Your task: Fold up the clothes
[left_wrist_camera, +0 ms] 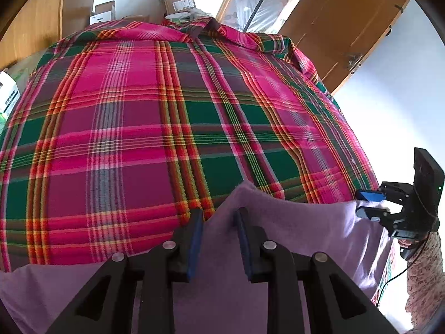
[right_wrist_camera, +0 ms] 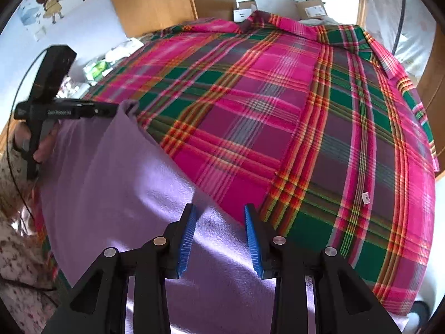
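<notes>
A lilac fleece garment [left_wrist_camera: 292,228] hangs stretched between my two grippers above a bed covered in a pink, green and red plaid sheet [left_wrist_camera: 167,117]. My left gripper [left_wrist_camera: 219,214] is shut on one top corner, and a tip of the cloth pokes out past its fingers. From the right wrist view that left gripper [right_wrist_camera: 115,110] shows at the left with the corner of the lilac garment [right_wrist_camera: 116,181] in it. My right gripper [right_wrist_camera: 219,217] is shut on the other end of the top edge. In the left wrist view the right gripper [left_wrist_camera: 370,204] holds the cloth between its blue pads.
The plaid sheet [right_wrist_camera: 306,117] fills the space ahead. Cardboard boxes [left_wrist_camera: 178,1] sit beyond its far edge, next to a wooden wardrobe [left_wrist_camera: 342,27]. A white packet [left_wrist_camera: 7,94] lies at the left. A person's hand and patterned sleeve [left_wrist_camera: 422,272] hold the right gripper.
</notes>
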A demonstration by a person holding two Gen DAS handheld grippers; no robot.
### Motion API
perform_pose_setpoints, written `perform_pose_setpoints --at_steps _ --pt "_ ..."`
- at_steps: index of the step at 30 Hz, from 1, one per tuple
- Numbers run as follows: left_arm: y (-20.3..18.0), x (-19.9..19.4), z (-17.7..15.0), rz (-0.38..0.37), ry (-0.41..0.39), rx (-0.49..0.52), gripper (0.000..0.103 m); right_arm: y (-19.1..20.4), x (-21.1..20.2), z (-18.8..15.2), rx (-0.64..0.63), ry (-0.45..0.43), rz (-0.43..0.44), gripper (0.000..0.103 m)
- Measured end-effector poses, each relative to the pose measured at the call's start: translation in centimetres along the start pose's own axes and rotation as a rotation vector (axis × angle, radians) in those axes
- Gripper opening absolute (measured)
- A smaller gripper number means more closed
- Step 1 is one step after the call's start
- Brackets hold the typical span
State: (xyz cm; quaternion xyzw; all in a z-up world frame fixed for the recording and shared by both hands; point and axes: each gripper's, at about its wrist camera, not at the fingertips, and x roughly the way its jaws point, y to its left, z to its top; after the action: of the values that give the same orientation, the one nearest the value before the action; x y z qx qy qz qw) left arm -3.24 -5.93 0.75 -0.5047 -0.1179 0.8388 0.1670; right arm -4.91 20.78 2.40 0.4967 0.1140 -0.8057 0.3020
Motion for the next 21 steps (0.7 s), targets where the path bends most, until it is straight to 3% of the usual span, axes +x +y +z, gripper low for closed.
perform_pose_setpoints --at_steps 4,8,11,17,21 --pt "-0.1 0.3 0.1 -0.004 0.001 -0.016 0.025 -0.4 0.5 0.0 0.033 -0.002 0.029 0.036" --pt "-0.3 0.4 0.1 -0.002 -0.001 -0.026 0.015 0.2 -0.3 -0.7 0.018 -0.033 0.040 0.013" --pt "-0.8 0.4 0.0 0.023 -0.013 -0.008 0.007 1.3 -1.6 -1.4 -0.018 -0.087 0.023 0.005" --pt "-1.5 -1.9 -0.7 0.021 -0.103 0.005 0.006 3.3 -5.1 -3.3 -0.061 -0.178 0.023 0.004" --pt "-2.0 -3.2 -1.1 0.009 -0.174 0.006 0.006 3.6 -5.7 -4.2 -0.063 -0.186 0.034 0.004"
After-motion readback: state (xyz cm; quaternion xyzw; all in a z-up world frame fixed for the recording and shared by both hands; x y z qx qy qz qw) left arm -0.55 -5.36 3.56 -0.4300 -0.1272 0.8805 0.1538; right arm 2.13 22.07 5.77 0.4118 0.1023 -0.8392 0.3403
